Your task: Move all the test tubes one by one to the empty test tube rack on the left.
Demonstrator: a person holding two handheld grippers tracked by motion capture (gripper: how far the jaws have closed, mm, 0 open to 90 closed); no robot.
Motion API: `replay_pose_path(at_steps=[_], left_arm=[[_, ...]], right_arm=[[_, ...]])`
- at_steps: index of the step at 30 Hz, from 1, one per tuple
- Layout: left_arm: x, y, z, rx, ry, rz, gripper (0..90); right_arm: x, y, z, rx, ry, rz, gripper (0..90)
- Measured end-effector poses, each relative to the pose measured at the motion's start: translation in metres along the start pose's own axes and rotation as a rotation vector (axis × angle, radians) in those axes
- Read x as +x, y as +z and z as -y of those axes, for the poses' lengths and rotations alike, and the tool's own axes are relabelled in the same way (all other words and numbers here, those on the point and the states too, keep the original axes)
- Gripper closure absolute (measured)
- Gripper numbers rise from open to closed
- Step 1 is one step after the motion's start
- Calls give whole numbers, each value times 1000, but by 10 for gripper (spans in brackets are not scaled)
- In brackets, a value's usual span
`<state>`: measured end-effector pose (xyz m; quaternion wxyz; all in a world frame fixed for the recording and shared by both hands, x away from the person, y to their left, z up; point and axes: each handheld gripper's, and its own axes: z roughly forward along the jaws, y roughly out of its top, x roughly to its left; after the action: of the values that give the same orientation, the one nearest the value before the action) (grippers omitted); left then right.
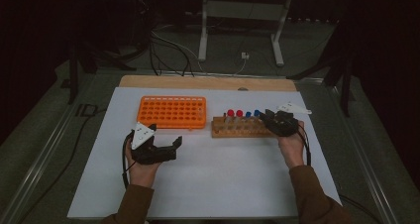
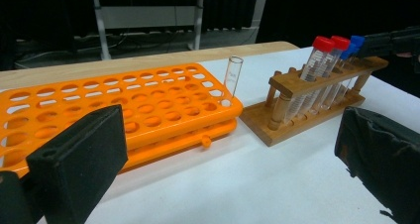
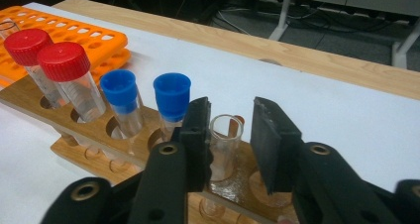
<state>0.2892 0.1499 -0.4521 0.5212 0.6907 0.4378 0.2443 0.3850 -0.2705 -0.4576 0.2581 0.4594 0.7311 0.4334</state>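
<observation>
The right gripper (image 3: pixel 229 130) has its two black, flat-padded jaws drawn in around an open, uncapped clear glass tube (image 3: pixel 225 147) standing upright in the end hole of the wooden rack (image 3: pixel 64 145); the left pad touches the tube wall, while a narrow gap shows on the other side, so a firm grip cannot be confirmed. The rack is of varnished brown wood with turned posts and stands on the smooth white table sheet (image 1: pixel 223 174), just right of the perforated orange plastic tray (image 1: pixel 172 112), and carries two red-capped tubes (image 3: pixel 64 80) and two blue-capped tubes (image 3: pixel 171 102) beside the glass one. The left gripper (image 2: pixel 237 149) rests on the sheet near the tray with its jaws spread wide and empty.
</observation>
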Motion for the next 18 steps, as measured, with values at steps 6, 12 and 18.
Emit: replay_pose_path(at_steps=[6,12,18], left_arm=[[0,0,0,3,-1,-1,6],[-1,1,1,10,4,1,6],[-1,2,2,15,4,0,6]], right_arm=[[3,4,4,23,-2,6,742],[6,5,3,26,-2,6,760],[8,4,3,29,6,3,763]])
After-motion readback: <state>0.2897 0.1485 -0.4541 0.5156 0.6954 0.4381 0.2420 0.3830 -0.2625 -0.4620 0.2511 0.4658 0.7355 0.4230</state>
